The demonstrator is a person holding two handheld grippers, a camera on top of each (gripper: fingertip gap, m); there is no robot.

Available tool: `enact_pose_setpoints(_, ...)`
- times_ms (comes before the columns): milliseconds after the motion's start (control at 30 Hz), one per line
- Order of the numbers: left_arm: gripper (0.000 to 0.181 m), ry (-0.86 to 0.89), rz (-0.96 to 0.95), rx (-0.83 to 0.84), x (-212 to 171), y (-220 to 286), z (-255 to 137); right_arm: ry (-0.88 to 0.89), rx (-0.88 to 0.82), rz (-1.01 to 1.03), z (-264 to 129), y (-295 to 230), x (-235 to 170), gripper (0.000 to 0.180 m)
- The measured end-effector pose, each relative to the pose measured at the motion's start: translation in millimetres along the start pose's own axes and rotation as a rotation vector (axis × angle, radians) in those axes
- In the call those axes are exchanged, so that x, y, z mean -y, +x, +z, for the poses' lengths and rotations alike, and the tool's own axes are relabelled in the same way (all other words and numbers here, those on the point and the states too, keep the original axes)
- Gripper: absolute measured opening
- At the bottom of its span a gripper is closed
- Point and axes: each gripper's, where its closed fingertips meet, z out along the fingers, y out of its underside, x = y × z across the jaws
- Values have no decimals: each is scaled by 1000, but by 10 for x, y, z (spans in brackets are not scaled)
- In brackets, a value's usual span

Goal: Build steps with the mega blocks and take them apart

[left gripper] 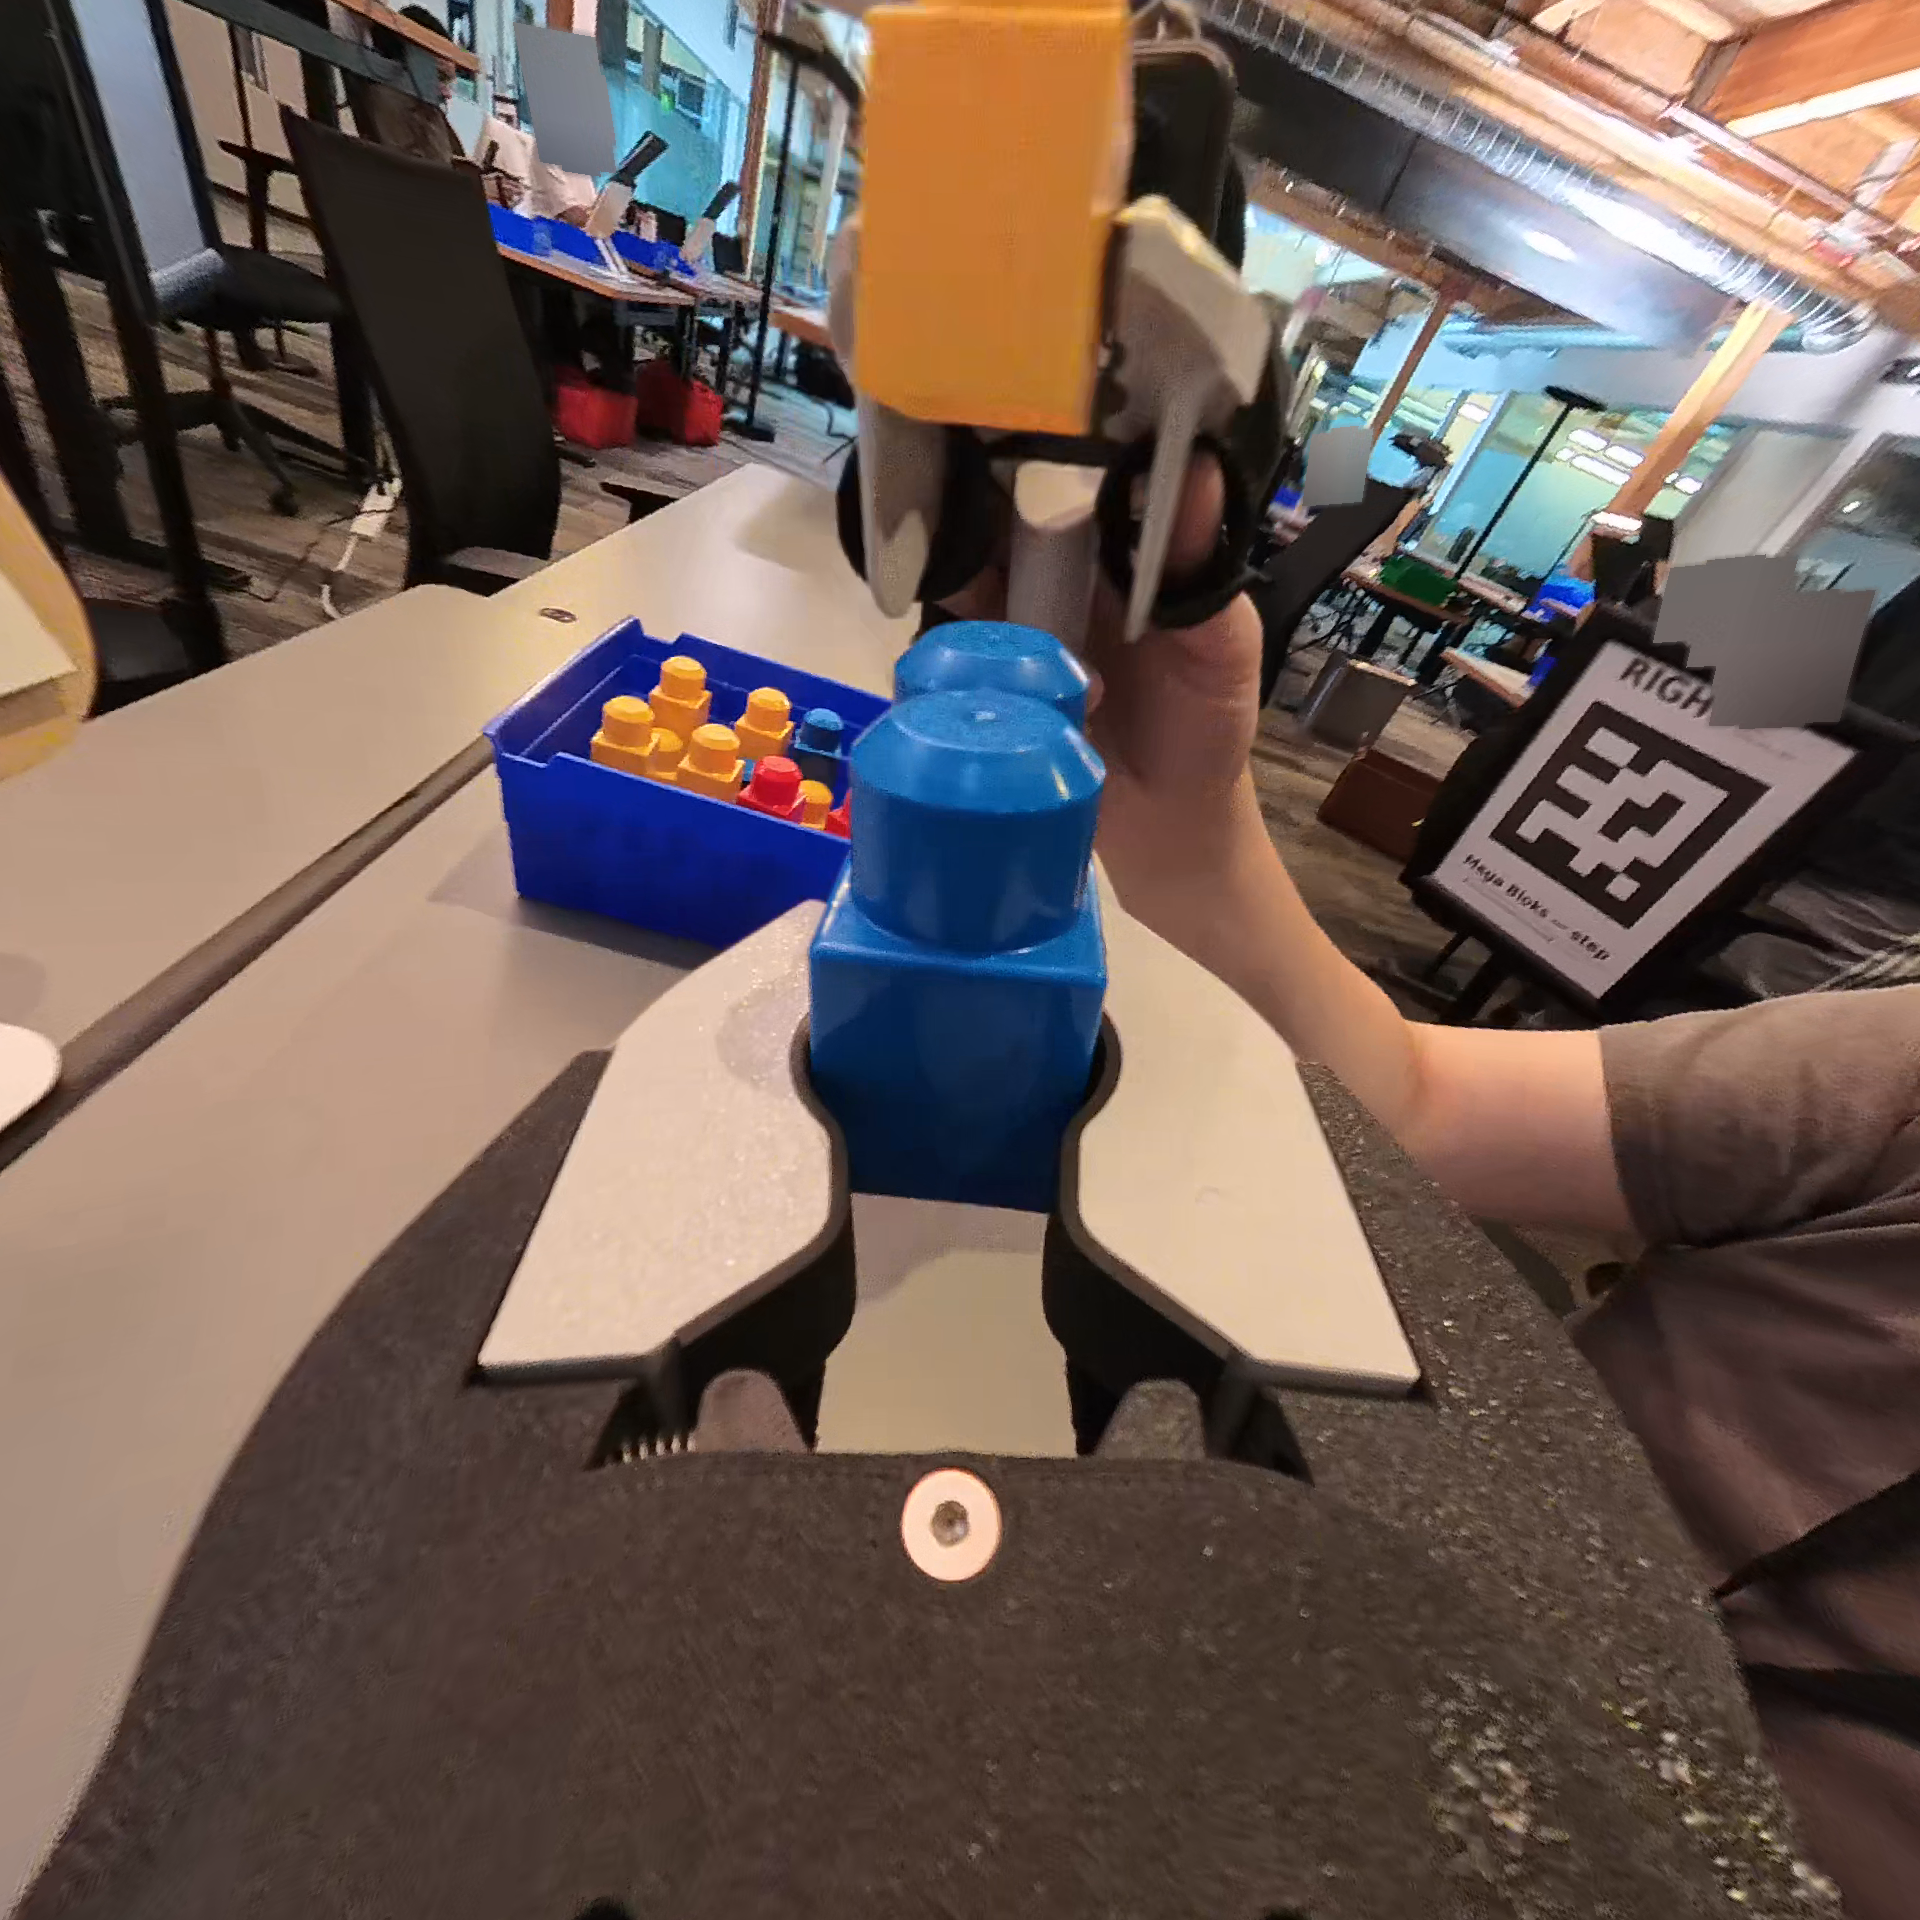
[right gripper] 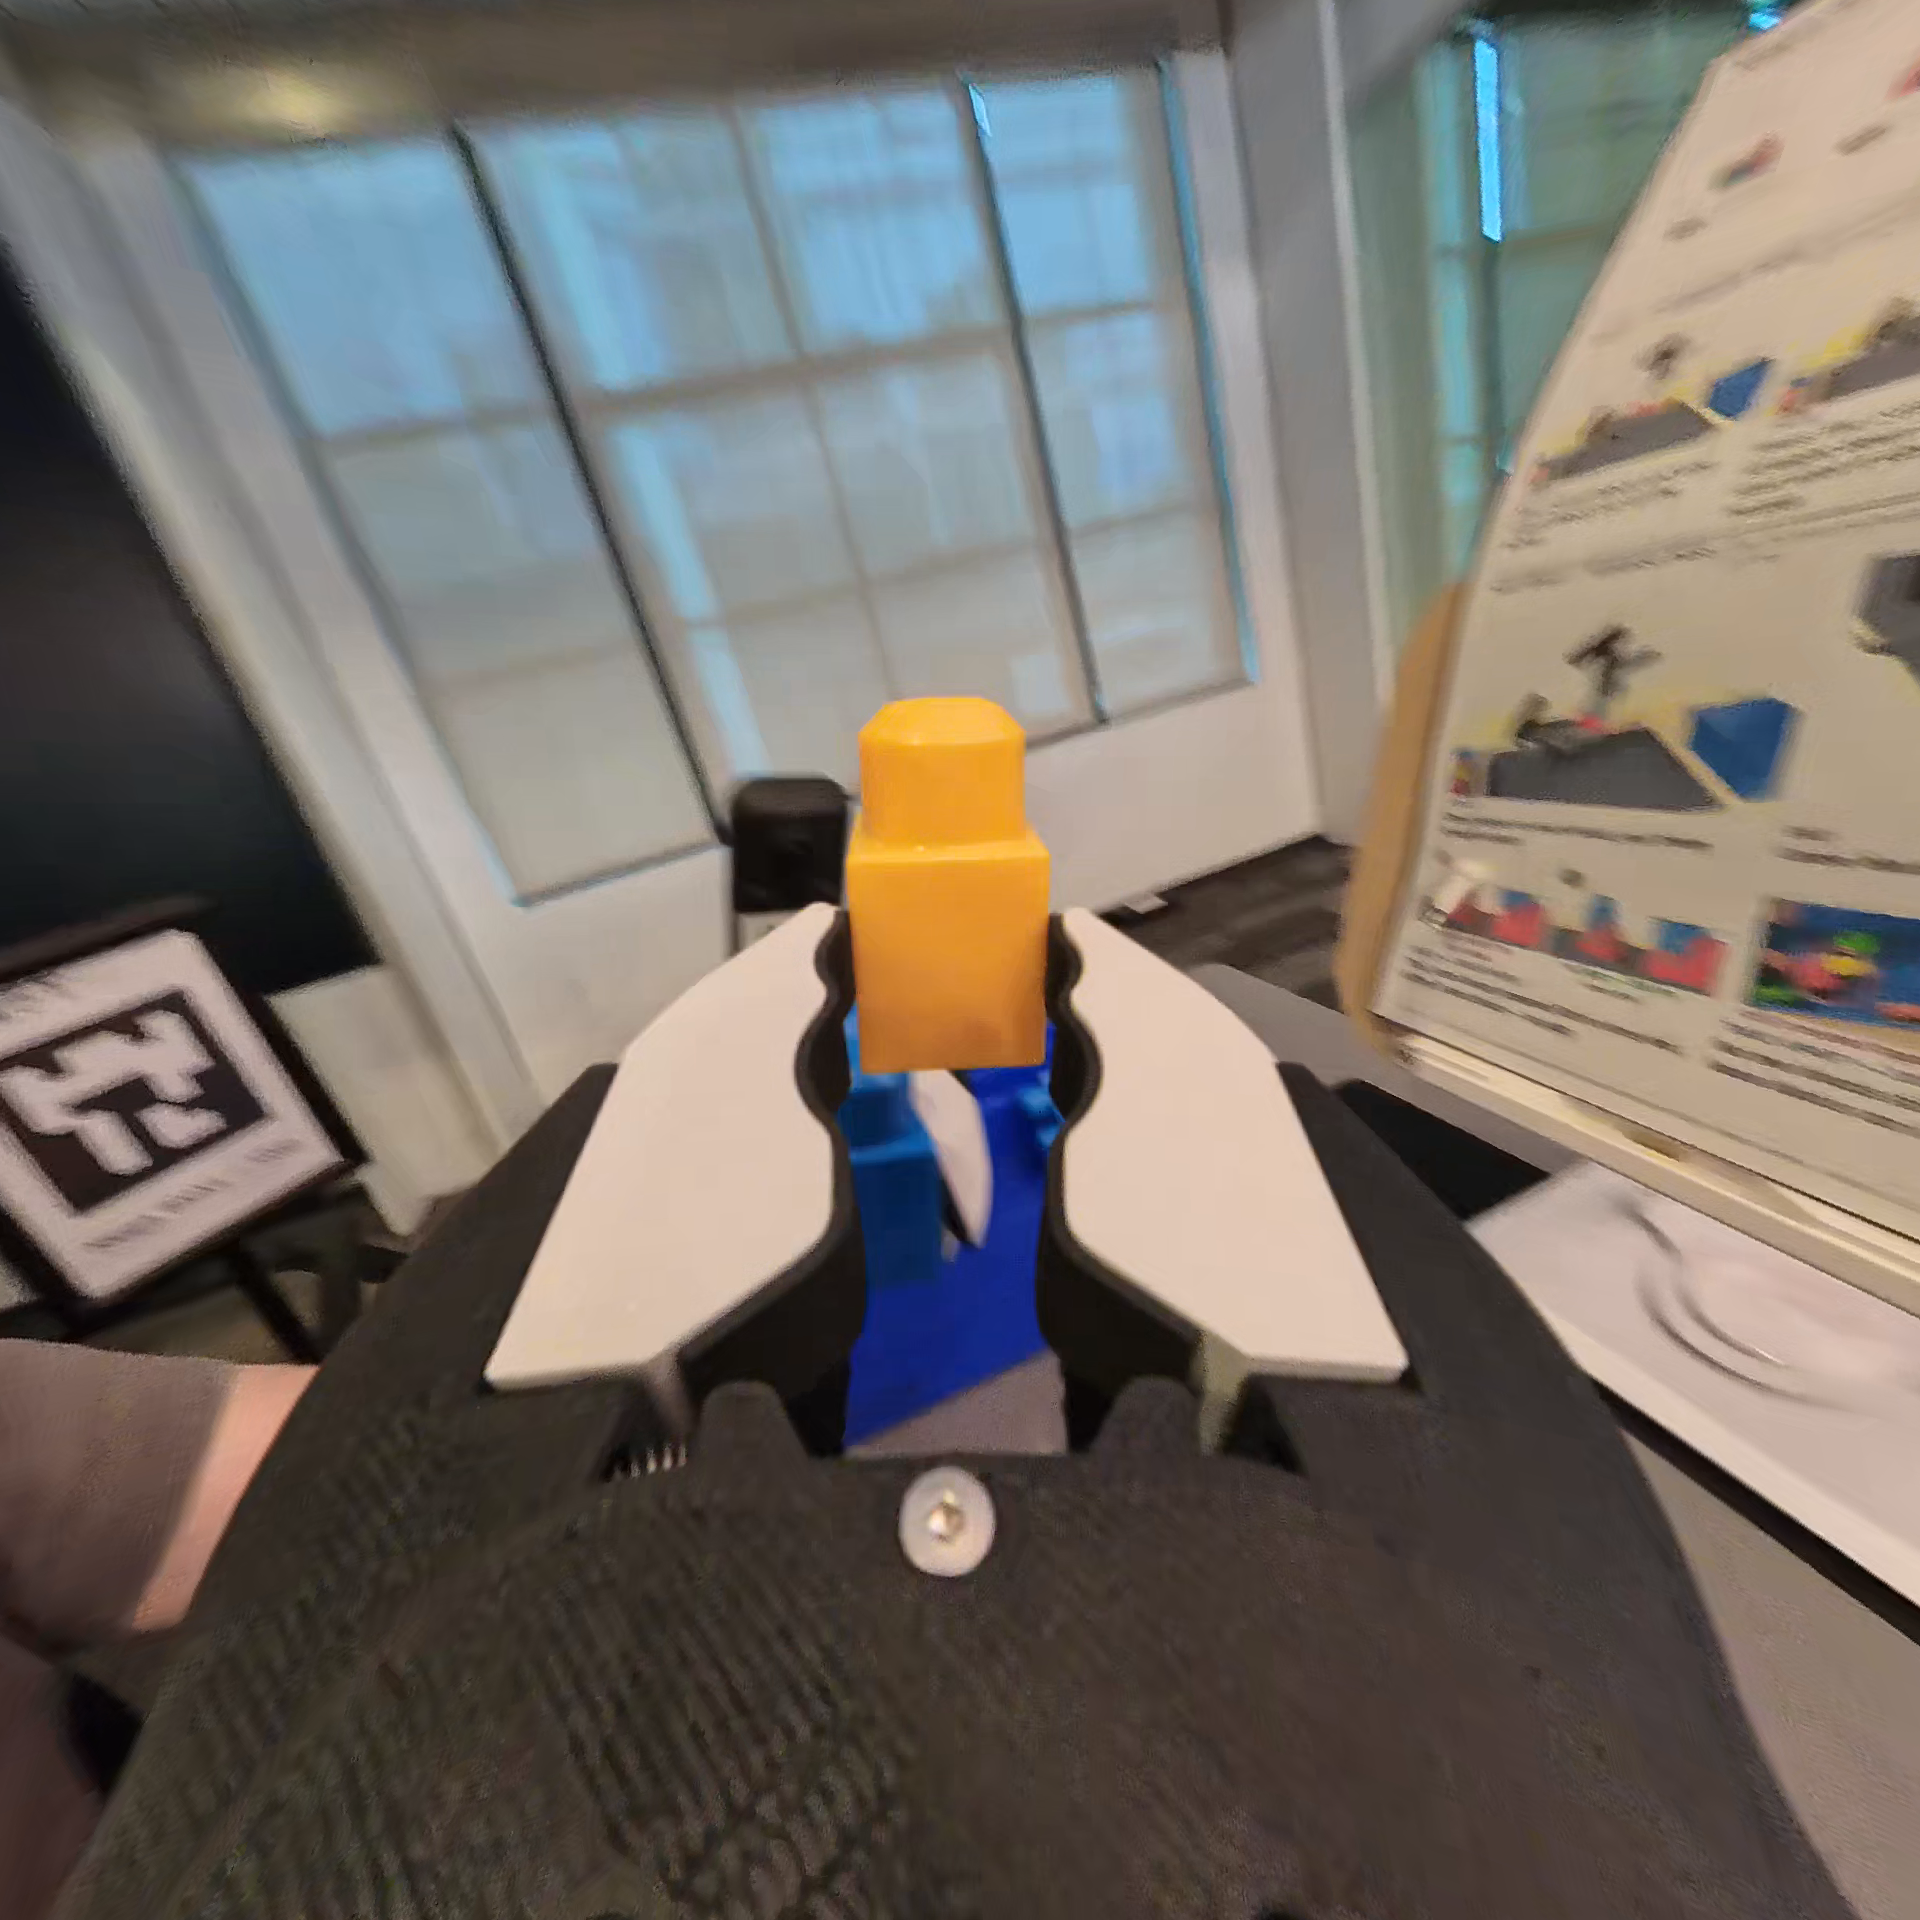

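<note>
A long grey work table (left gripper: 260, 790) is seen running through an open office, with a blue plastic bin (left gripper: 644, 842) set on it well ahead of the grippers so that loose pieces are kept in one place within reach; yellow, red and blue spare blocks (left gripper: 717, 753) are seen lying inside it. A printed instruction board (right gripper: 1683, 727) is stood at the table's edge, probably for reference during the build, and a black-and-white marker sign (left gripper: 1631, 821) is propped on a stand beside the table.

Above the table, the left gripper (left gripper: 956, 1049) is clamped on a blue plastic two-stud mega block (left gripper: 961, 935), which is gripped by its lower body so that both studs are left bare and pointing up. The right gripper (right gripper: 945, 987) is closed on a yellow plastic single-stud mega block (right gripper: 943, 935), likewise pinched by its body with the stud left free; in the left wrist view this yellow block (left gripper: 987, 208) is held just above the blue one, its base turned toward the blue studs.

Neither block is resting on the table. The pair is judged to be either about to be pressed together or just pulled apart; which of the two cannot be told. No finished steps are visible.
</note>
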Motion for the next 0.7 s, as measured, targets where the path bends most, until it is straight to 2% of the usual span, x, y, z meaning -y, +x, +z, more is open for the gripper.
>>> enact_pose_setpoints(67,41,17,-29,-6,-17,-16,66,-29,68,27,47,-110,-54,36)
enact_pose_setpoints(233,40,21,-51,-29,-53,-13,126,-136,62,17,157,-94,-374,36)
enact_pose_setpoints(367,40,66,-70,-54,1,7,109,-149,99,59,164,-107,-483,36)
enact_pose_setpoints(467,40,43,-59,-70,-32,29,109,-162,136,114,141,-131,-513,36)
enact_pose_setpoints(700,40,-39,-41,-61,-126,44,115,-331,134,55,57,-155,-652,37)
